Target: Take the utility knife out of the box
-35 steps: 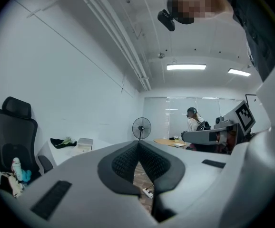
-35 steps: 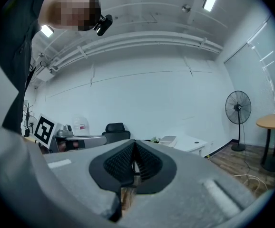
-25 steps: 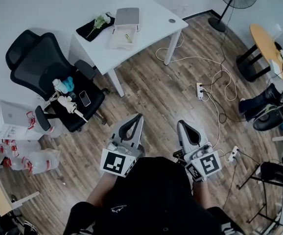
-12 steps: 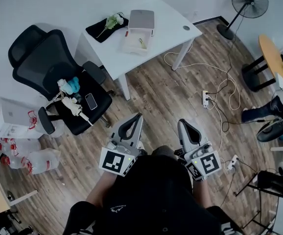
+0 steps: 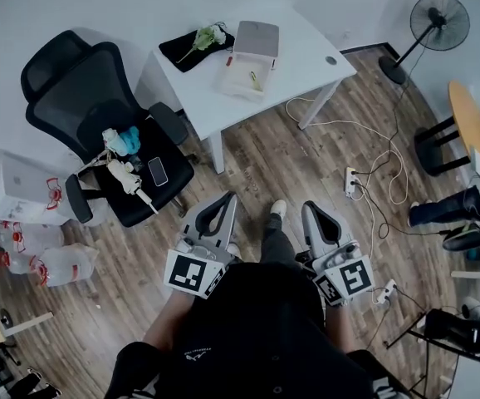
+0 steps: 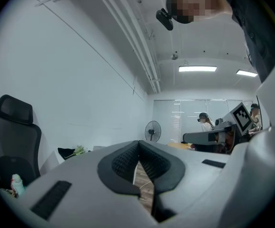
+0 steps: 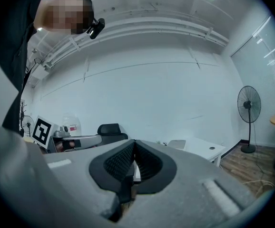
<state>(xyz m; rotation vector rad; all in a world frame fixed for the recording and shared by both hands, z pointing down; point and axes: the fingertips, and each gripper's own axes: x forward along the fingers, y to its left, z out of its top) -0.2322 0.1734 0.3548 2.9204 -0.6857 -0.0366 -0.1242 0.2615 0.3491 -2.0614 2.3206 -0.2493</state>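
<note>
1. The floor (image 5: 252,177) straight ahead is open right up to the table (image 5: 306,56), with nothing lying on it.
2. The chair (image 5: 99,123) crowds the left side, and its arm sits near the table's front leg (image 5: 217,152), so that gap is tight.
3. On the right, cables (image 5: 371,169) and a power strip (image 5: 350,181) trail across the floor.
4. On the tabletop, the box (image 5: 238,87) sits mid-table with a black cloth (image 5: 182,50) to its left. The top is bare to its right.
5. The fan (image 5: 441,22) and round table (image 5: 471,119) are well apart, far right.
</note>
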